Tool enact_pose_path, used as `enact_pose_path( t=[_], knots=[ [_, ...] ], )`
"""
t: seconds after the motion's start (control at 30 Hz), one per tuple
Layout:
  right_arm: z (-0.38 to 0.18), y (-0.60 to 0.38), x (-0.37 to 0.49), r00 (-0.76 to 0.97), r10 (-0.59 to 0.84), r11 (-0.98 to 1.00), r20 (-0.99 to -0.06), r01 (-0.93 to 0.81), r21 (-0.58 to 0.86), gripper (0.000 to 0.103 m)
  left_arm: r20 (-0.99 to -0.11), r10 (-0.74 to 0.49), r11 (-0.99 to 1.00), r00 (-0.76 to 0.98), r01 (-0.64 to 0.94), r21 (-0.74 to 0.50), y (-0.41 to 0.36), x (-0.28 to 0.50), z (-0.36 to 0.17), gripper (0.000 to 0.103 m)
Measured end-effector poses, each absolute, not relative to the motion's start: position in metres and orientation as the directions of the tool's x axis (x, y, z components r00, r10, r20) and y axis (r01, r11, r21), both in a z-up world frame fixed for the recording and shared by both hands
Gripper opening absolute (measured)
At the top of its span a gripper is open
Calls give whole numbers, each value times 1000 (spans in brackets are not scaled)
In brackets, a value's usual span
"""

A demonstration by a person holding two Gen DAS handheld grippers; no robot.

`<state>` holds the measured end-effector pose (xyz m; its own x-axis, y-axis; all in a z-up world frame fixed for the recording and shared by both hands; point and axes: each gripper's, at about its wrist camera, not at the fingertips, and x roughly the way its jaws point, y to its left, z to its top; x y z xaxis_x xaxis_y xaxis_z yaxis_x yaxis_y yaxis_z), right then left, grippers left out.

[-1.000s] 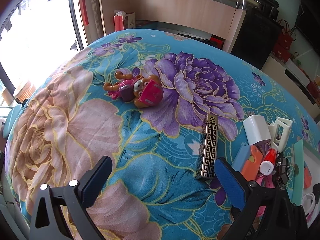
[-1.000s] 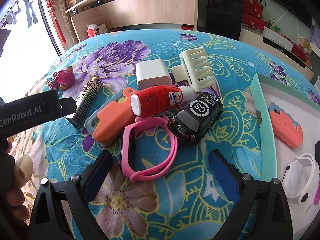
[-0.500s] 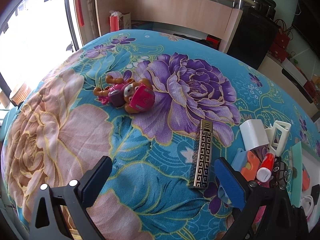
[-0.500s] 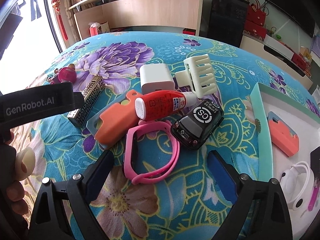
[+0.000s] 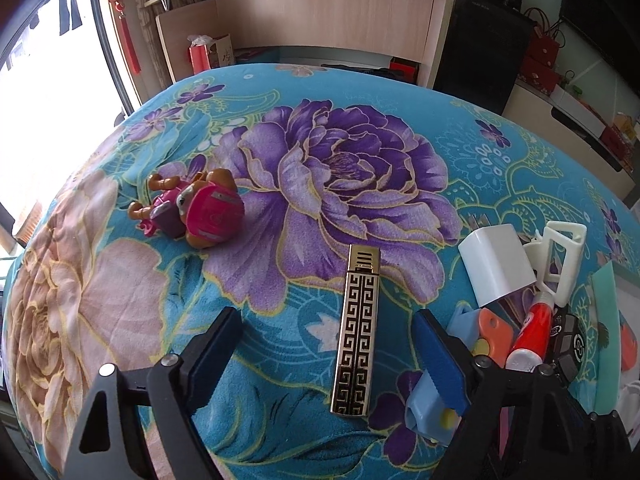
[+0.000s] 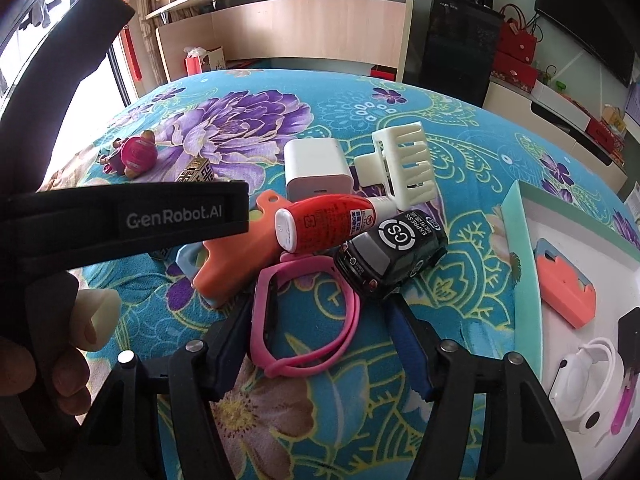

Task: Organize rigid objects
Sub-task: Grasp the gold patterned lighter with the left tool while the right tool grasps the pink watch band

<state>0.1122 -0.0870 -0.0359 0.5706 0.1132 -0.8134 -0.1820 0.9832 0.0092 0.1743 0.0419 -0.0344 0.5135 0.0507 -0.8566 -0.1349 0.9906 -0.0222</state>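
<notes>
My left gripper (image 5: 328, 348) is open, its jaws on either side of a gold and black patterned lighter (image 5: 356, 332) lying on the floral cloth. My right gripper (image 6: 316, 340) is open around a pink wristband (image 6: 304, 316). Just beyond it lie a black toy car (image 6: 392, 256), a red glue bottle (image 6: 324, 224), an orange case (image 6: 236, 256), a white charger (image 6: 316, 168) and a cream hair claw (image 6: 400, 164). A pink toy pup (image 5: 192, 208) lies at the far left.
A white tray with a teal rim (image 6: 516, 248) at the right holds an orange case (image 6: 564, 284) and a white round item (image 6: 588, 376). The left hand's strap (image 6: 132, 216) crosses the right wrist view. A wooden shelf unit (image 5: 320, 16) stands behind.
My left gripper moved forward and right, so the lighter now lies between its jaws. My right gripper moved forward and its jaws now flank the pink wristband.
</notes>
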Motion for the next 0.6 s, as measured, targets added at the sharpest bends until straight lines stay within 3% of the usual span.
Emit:
enact_pose_path(
  t=[0.07, 0.17, 0.33, 0.43, 0.6],
  knots=[
    [-35, -87, 112, 571, 115, 983, -813, -185, 9, 65, -852, 54, 993, 521, -121, -11, 39, 174, -33, 81],
    [-34, -85, 111, 575, 124, 981, -809, -195, 11, 57, -847, 41, 995, 530, -97, -12, 34, 173, -31, 66],
    [-32, -86, 110, 573, 143, 979, -807, -203, 30, 52, -843, 33, 996, 537, -85, -15, 32, 171, -28, 30],
    [-30, -89, 109, 573, 159, 979, -804, -194, 55, 51, -837, 19, 996, 546, -81, -30, 33, 168, -23, 19],
    [-22, -96, 106, 576, 186, 979, -796, -181, 97, 51, -820, 17, 996, 573, -78, -34, 34, 162, -10, 17]
  ],
)
